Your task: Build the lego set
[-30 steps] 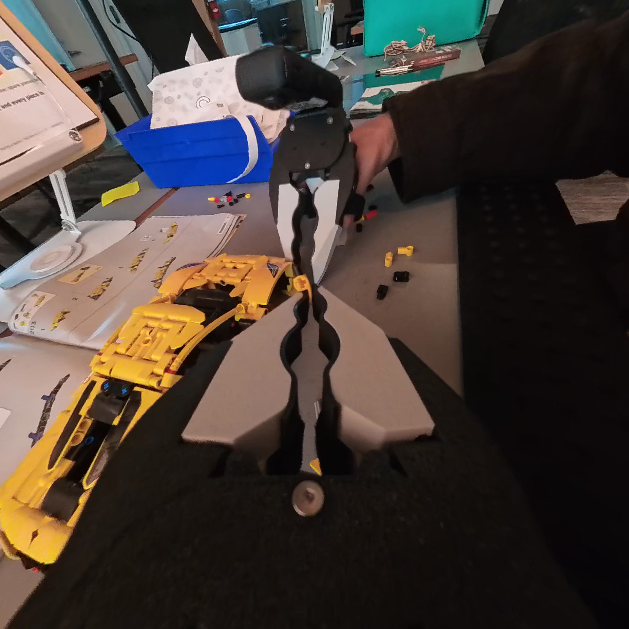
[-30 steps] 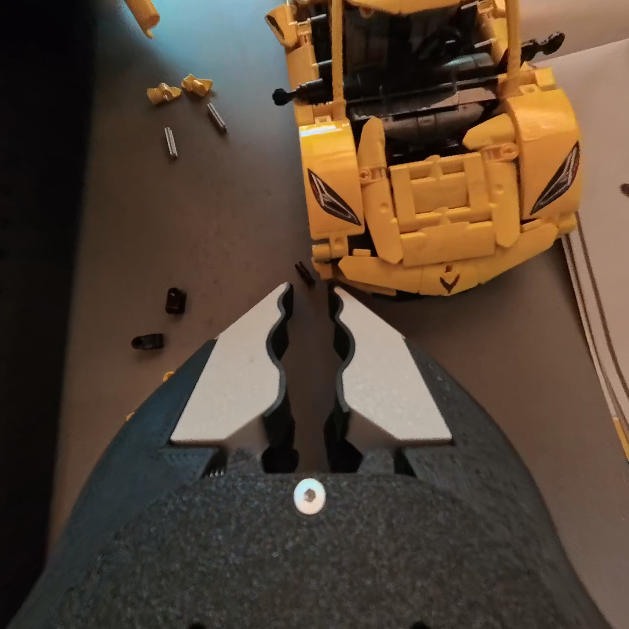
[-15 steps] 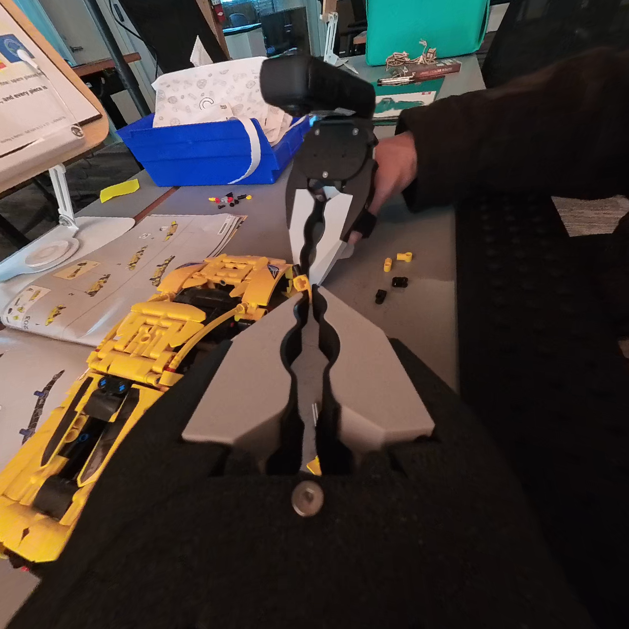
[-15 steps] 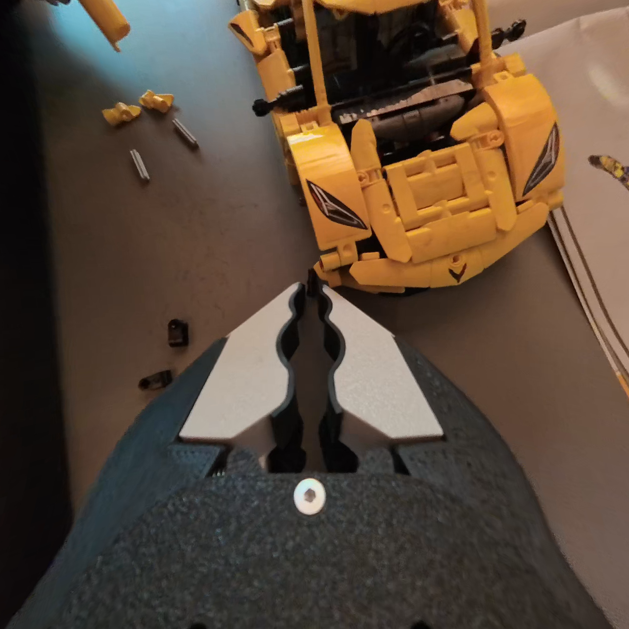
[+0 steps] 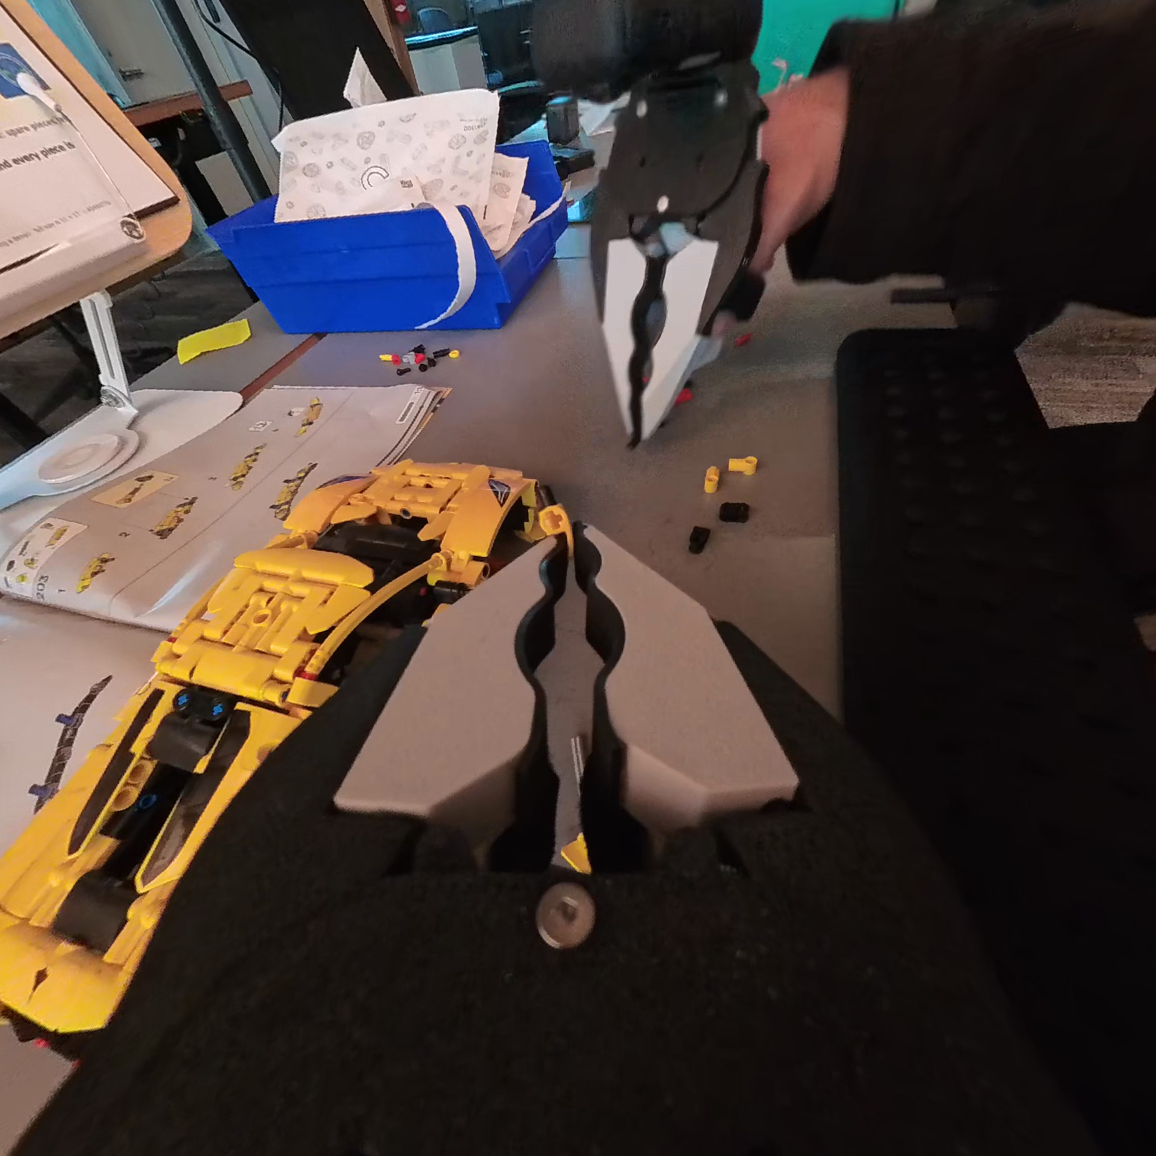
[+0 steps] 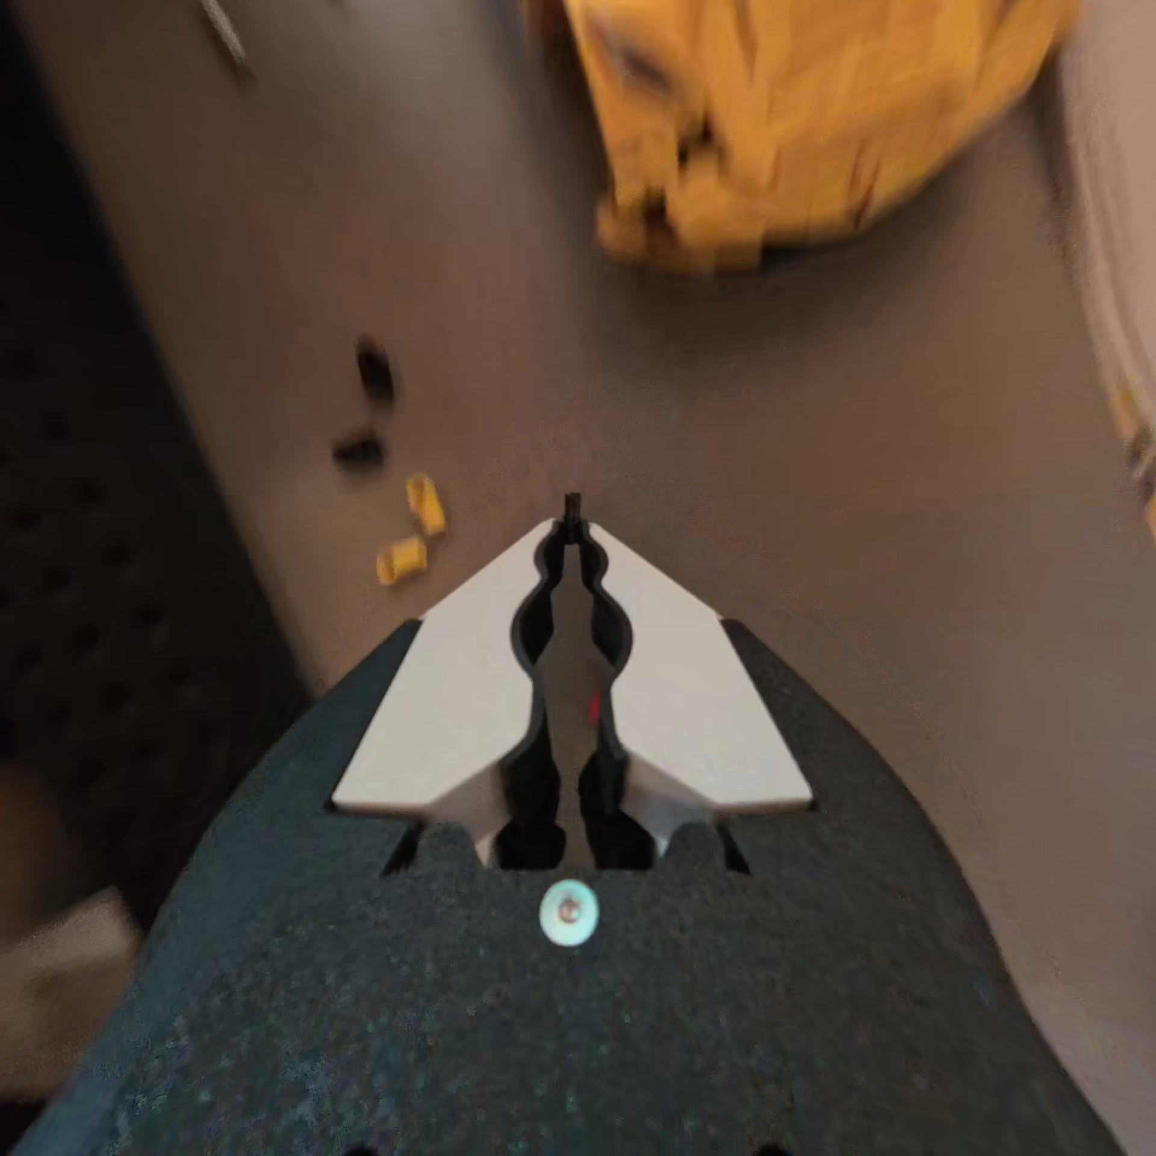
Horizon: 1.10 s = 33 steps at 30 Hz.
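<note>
R gripper (image 6: 570, 532) pinches a small black pin (image 6: 572, 504) at its tips, frame centre. L gripper (image 5: 572, 537) nearly closed, apparently empty, beside yellow car (image 5: 300, 625) centre-left. Keep pin straight, seat w/ gentle push.

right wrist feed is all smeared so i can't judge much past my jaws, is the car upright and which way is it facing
Observer: The yellow car stands upright on the table, with its headlight end toward the right gripper.
Operator: ok, i've got a black pin in my jaws, where's the manual
Observer: The instruction booklet lies open flat beside the car, on the side toward the blue bin.
Operator: any loose parts other than the few by my jaws
Observer: A small cluster of red and black pieces lies on the table between the booklet and the bin.
</note>
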Tool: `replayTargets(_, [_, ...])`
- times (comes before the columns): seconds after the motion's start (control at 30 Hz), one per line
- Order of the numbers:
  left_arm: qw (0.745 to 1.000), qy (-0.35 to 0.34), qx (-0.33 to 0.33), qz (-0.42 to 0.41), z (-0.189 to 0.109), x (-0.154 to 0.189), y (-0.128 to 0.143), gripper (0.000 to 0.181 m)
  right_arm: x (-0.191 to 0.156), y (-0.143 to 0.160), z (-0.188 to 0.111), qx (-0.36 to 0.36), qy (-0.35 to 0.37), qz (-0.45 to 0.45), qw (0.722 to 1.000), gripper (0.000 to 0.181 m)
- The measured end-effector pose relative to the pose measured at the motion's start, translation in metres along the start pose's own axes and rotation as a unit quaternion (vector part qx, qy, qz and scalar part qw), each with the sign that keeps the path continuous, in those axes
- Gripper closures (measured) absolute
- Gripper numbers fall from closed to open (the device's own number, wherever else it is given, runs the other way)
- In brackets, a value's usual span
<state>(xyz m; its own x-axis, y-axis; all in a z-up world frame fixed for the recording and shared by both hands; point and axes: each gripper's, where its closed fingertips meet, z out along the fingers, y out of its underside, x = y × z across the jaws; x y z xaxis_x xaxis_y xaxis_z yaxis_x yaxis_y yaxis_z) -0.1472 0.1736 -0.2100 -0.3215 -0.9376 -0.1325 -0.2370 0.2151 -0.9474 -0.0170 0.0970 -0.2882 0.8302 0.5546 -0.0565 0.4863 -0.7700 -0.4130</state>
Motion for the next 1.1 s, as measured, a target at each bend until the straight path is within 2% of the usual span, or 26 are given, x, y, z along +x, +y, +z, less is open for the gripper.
replayTargets(0.07, [1.0,0.001,0.001,-0.002,0.0,0.0,0.0,0.18,0.001,0.055,-0.022,-0.129,-0.012,0.063,0.99,0.177])
replayTargets(0.2, [1.0,0.002,0.002,-0.003,0.0,0.001,-0.001,0.18,-0.007,0.146,-0.071,-0.321,-0.028,0.201,0.925,0.177])
replayTargets(0.27, [1.0,0.004,-0.001,-0.003,0.001,0.002,0.0,0.18,-0.005,0.178,-0.089,-0.397,-0.005,0.227,0.889,0.177])
replayTargets(0.37, [1.0,0.004,-0.002,-0.003,0.001,0.002,0.001,0.18,-0.014,0.203,-0.098,-0.465,-0.013,0.256,0.847,0.177])
replayTargets(0.43, [1.0,0.003,-0.003,-0.003,0.002,0.002,0.001,0.18,-0.015,0.213,-0.1,-0.496,-0.014,0.276,0.823,0.177])
replayTargets(0.53, [1.0,0.002,-0.004,-0.003,0.002,0.002,0.001,0.18,-0.014,0.217,-0.096,-0.508,-0.015,0.285,0.813,0.176])
replayTargets(1.1, [1.0,0.003,-0.007,0.0,0.003,0.003,0.002,0.18,-0.013,0.219,-0.096,-0.531,-0.023,0.269,0.804,0.176])
